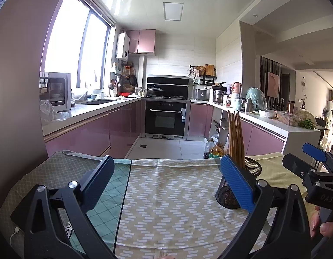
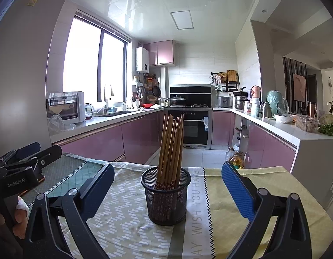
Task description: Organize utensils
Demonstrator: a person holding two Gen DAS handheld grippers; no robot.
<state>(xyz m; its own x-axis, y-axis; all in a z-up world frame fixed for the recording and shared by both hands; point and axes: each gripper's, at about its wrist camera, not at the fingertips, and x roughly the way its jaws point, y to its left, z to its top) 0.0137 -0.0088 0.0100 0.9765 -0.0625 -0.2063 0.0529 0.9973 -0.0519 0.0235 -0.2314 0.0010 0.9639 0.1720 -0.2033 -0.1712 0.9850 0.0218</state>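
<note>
A black mesh cup (image 2: 166,196) stands on the cloth-covered table and holds several wooden chopsticks (image 2: 170,146), standing upright. My right gripper (image 2: 167,183) is open and empty, its fingers wide on either side of the cup, not touching it. My left gripper (image 1: 166,170) is open and empty over bare cloth; the cup (image 1: 250,172) and chopsticks (image 1: 235,138) sit just behind its right finger. The right gripper also shows in the left wrist view (image 1: 317,161), and the left gripper at the left edge of the right wrist view (image 2: 26,157).
The table is covered with patterned cloths (image 1: 170,194), its far edge just beyond the cup. Oil bottles (image 1: 214,151) stand on the floor past the table. Kitchen counters (image 2: 101,123) run along both sides, with an oven (image 1: 164,118) at the back.
</note>
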